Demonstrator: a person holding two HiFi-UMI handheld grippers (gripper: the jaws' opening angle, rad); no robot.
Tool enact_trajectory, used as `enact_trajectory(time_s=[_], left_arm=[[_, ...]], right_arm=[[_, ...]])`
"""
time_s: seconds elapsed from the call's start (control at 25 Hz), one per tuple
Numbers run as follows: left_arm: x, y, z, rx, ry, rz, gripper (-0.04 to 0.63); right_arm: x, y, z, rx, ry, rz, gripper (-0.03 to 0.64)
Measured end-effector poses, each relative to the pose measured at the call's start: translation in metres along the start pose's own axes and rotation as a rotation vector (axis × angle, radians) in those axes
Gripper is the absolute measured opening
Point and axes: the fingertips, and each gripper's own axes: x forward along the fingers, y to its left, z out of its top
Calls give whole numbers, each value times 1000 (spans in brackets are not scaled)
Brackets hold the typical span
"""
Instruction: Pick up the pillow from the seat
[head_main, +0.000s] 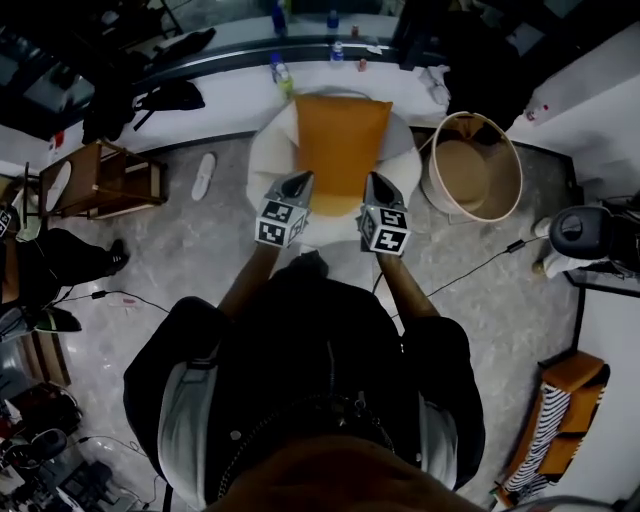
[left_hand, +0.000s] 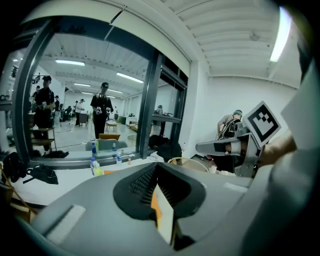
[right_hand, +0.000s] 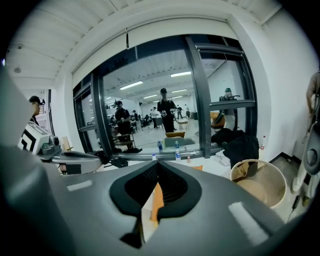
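Observation:
The orange pillow (head_main: 342, 140) lies on a round white seat (head_main: 265, 150) in front of a white counter. Both grippers hover side by side over the pillow's near edge. My left gripper (head_main: 300, 180) is shut, and so is my right gripper (head_main: 378, 180). In the left gripper view the jaws (left_hand: 156, 165) meet at their tips with nothing between them, and a sliver of the pillow (left_hand: 155, 205) shows below. The right gripper view shows the same: tips together (right_hand: 157, 164), orange pillow (right_hand: 157, 200) underneath. I cannot tell whether either gripper touches the pillow.
A round tan basket (head_main: 472, 165) stands right of the seat. Bottles (head_main: 281, 72) and a dark bag (head_main: 170, 97) sit on the counter behind. A wooden stool (head_main: 105, 178) stands at left, and cables cross the floor (head_main: 480, 265). People stand beyond the window (right_hand: 165, 107).

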Motion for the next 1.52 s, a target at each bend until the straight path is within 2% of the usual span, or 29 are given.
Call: enact_trajectory(time_s=[0.32,0.56,0.68,0.8,0.96,1.12,1.36,1.52], left_arm=[[43,49,30,-16,-20,10,9],[60,63,26,-37,0,41,9],[69,69,30,-43,-39,38,9],[77,77,27,-46,-40,58,9],[95,88,13,-50,-35,97,9],[120,92,-11,-40,-44,110,29],[169,117,-66,-6,-25,104,54],[198,138,-111,-20,-25,120,60]], right_arm=[[60,-17,46,-5,-17,-17,2],[82,-35,45,-47,26,-17,3],[97,-41,45,-41,17,7,2],[109,-48,46,-20,0,22,2],[127,-63,32,-17,3,38,2],[149,-85,-2,-20,19,48,3],[200,-123,-48,-14,-4,37,3],[233,-151,-81,-17,-24,23,3]])
